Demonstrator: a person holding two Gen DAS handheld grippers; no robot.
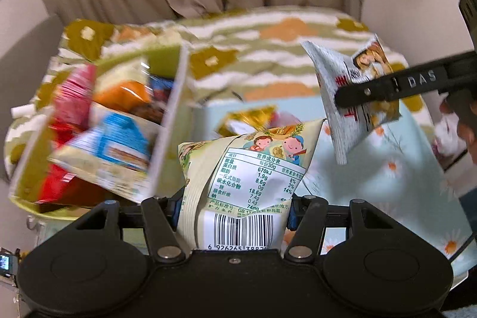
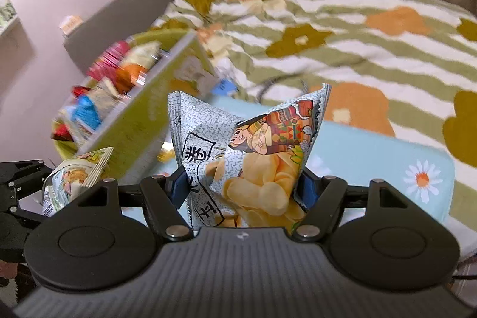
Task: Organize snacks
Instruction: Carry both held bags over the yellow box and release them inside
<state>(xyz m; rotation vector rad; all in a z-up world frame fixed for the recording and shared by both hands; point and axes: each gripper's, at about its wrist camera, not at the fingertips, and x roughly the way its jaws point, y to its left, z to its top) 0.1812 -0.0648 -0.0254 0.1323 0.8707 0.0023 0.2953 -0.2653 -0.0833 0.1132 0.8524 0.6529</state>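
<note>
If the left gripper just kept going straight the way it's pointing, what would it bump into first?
Probably the gold-wrapped snack lying on the light-blue daisy cloth, just beyond the pale green snack bag that the left gripper holds. The green box of snacks sits to the left of that line. Depth is unclear.

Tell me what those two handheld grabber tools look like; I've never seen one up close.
Both are matte black plastic. The left gripper has a smooth body with two round discs, hinged link bars with silver rivets, and blue pads inside its fingers. The right gripper is built the same, but its body is ribbed grey-black with a small white logo. Seen from the side, one finger bears the white letters DAS.
</note>
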